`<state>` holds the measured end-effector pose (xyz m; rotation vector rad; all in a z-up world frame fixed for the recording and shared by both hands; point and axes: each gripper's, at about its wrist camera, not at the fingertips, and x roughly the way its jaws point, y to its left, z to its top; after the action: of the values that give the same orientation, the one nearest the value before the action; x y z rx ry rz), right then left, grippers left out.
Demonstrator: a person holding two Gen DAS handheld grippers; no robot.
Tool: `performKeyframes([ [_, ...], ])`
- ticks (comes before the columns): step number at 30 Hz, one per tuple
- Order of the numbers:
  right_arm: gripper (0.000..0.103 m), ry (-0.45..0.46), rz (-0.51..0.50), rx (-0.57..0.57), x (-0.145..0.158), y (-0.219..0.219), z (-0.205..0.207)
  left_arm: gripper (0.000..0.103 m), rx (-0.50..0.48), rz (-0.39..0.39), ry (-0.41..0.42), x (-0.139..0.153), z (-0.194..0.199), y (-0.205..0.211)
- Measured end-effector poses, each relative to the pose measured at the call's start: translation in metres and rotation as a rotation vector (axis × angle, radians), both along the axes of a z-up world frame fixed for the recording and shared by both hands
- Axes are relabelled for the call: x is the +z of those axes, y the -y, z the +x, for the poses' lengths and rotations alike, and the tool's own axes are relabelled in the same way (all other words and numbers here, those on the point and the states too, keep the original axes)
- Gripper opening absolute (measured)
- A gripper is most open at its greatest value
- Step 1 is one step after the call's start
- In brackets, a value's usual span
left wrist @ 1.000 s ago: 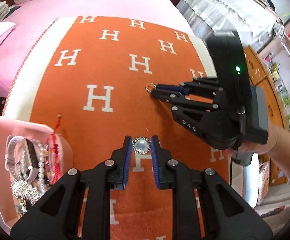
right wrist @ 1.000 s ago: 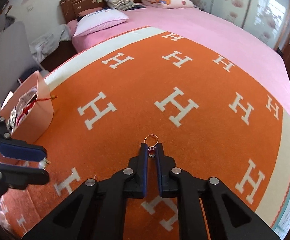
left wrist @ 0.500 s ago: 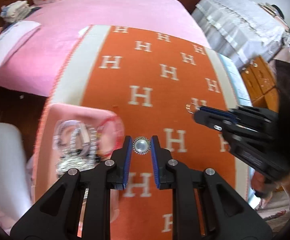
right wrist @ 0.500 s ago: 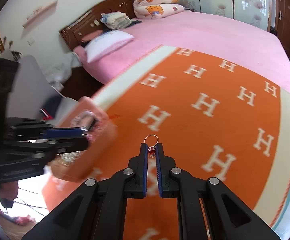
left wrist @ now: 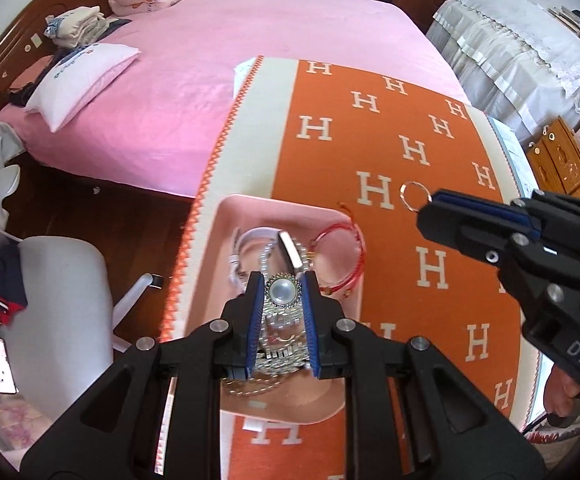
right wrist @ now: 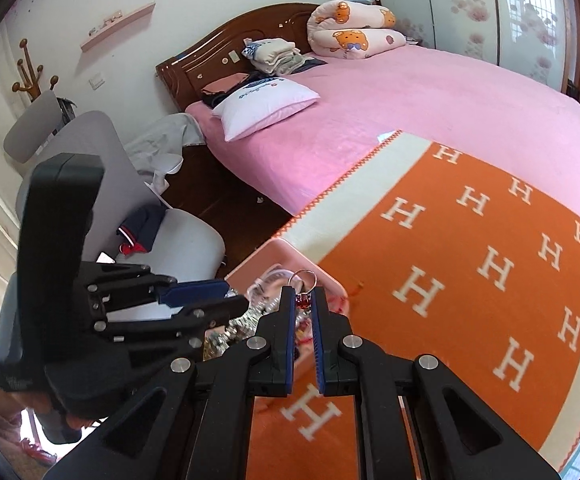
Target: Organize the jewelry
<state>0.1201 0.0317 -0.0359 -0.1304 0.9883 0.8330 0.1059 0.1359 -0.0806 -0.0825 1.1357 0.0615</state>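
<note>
My left gripper (left wrist: pixel 283 290) is shut on a round pearl brooch (left wrist: pixel 283 291) with a sparkly rim and holds it above the pink jewelry tray (left wrist: pixel 226 216). The tray holds a watch, silver chains and a red string bracelet (left wrist: pixel 344 256). My right gripper (right wrist: pixel 303 300) is shut on a ring (right wrist: pixel 303 280) with a red stone, over the tray's edge (right wrist: pixel 286 246). In the left wrist view the right gripper (left wrist: pixel 430 206) shows at the right, with the ring (left wrist: pixel 414 196) sticking out of its tip.
The tray sits at the corner of an orange blanket (left wrist: pixel 410 152) with white H marks, spread on a pink bed (left wrist: pixel 270 60). A grey office chair (right wrist: pixel 138 184) and dark floor lie beyond the bed's edge. A pillow (right wrist: pixel 266 108) lies near the headboard.
Both grippers have lifted off the blanket and swung left to the pink tray, each keeping its piece. The left one now hangs over the tray's middle.
</note>
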Motion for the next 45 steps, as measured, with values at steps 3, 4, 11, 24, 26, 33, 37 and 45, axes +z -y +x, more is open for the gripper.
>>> performKeyframes([
  [3,0.007,-0.002,-0.021,0.011,0.003,-0.017,-0.003,0.016,0.010,0.001,0.004,0.003,-0.004,-0.009],
  [4,0.008,-0.001,-0.029,0.014,0.004,-0.022,-0.004,0.016,0.011,0.000,0.004,0.003,-0.005,-0.011],
  [11,0.008,0.011,-0.088,0.029,-0.002,-0.048,-0.008,0.016,0.008,-0.004,0.000,0.004,-0.014,-0.017],
  [24,0.024,0.017,-0.148,0.029,-0.012,-0.052,-0.016,0.056,-0.011,-0.010,-0.025,0.003,-0.026,-0.010],
  [26,0.024,0.021,-0.149,0.024,-0.011,-0.050,-0.018,0.056,-0.014,-0.011,-0.028,0.004,-0.028,-0.010],
  [33,0.024,0.006,-0.157,-0.026,-0.006,-0.034,-0.024,0.059,-0.029,-0.021,-0.021,0.011,-0.035,-0.005],
  [37,0.024,-0.004,-0.165,-0.069,-0.005,-0.018,-0.031,0.060,-0.057,-0.021,-0.019,0.015,-0.041,0.004],
  [45,0.024,-0.046,-0.175,-0.188,-0.011,0.027,-0.051,0.060,-0.136,-0.047,-0.034,0.013,-0.054,0.027],
])
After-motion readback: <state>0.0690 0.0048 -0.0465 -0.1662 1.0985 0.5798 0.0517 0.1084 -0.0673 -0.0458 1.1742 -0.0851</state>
